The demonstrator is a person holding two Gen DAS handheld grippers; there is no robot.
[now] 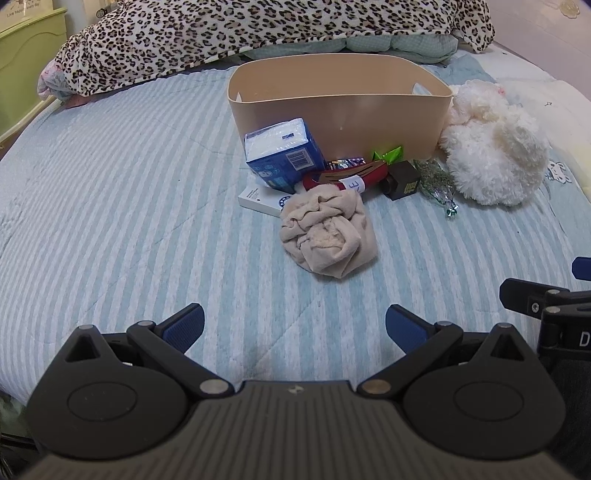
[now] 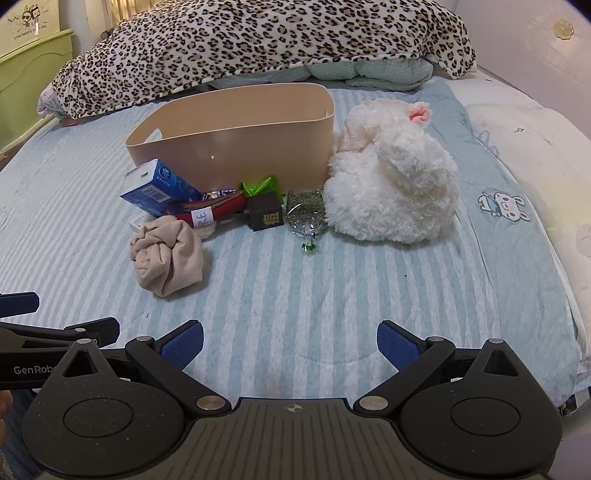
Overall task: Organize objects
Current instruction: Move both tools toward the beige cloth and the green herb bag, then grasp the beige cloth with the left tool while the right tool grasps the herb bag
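A tan plastic bin [image 1: 340,107] [image 2: 236,147] stands on the striped bed. In front of it lie a blue tissue box [image 1: 282,153] [image 2: 159,186], a flat white box [image 1: 258,201], a red roll with a white label [image 1: 354,181] [image 2: 212,214], a small black box [image 1: 402,181] [image 2: 264,216], a green wrapper [image 1: 388,153] [image 2: 260,186], a clear bag of dried herbs [image 1: 436,181] [image 2: 304,216] and a crumpled beige cloth [image 1: 328,234] [image 2: 166,254]. A white plush toy [image 1: 495,147] [image 2: 391,188] lies to the right of the bin. My left gripper [image 1: 294,328] and right gripper [image 2: 290,343] are open and empty, well short of the pile.
A leopard-print blanket [image 1: 258,33] [image 2: 258,40] is heaped behind the bin. A green cabinet [image 1: 22,62] stands at the far left. The striped bedspread [image 1: 129,206] [image 2: 369,288] lies between the grippers and the pile. A white quilt [image 2: 535,147] lies at the right.
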